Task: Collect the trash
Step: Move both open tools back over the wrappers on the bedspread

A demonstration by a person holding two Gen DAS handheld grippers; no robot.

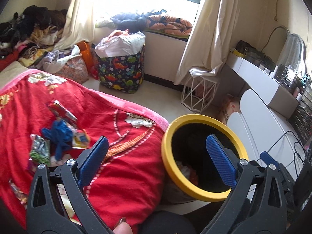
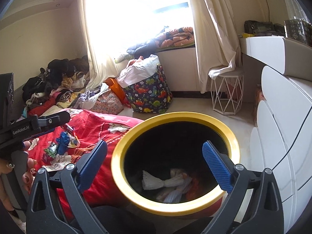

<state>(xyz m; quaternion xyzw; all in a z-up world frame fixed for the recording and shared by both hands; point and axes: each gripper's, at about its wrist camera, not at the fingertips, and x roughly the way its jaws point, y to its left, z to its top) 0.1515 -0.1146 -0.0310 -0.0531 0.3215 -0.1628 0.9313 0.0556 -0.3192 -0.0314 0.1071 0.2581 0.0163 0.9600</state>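
A round bin with a yellow rim (image 1: 202, 117) (image 2: 175, 117) stands beside the bed; white foam net and wrappers (image 2: 171, 181) lie inside it. On the red blanket (image 1: 120, 167) (image 2: 93, 128) lie a crumpled blue glove (image 1: 58, 134) (image 2: 63, 142), a red wrapper (image 1: 62, 113), a green-silver wrapper (image 1: 40, 150) (image 2: 51, 149) and a yellow-white packet (image 1: 81, 139). My left gripper (image 1: 156, 156) is open and empty over the bed edge and bin rim. My right gripper (image 2: 155, 161) is open and empty above the bin mouth.
A dinosaur-print basket (image 1: 120, 72) (image 2: 150, 95) full of laundry stands by the window. A white wire stool (image 1: 198, 93) (image 2: 227, 93) and white drawers (image 1: 259, 120) (image 2: 282, 136) stand on the right. Clothes pile (image 1: 29, 33) at the far left.
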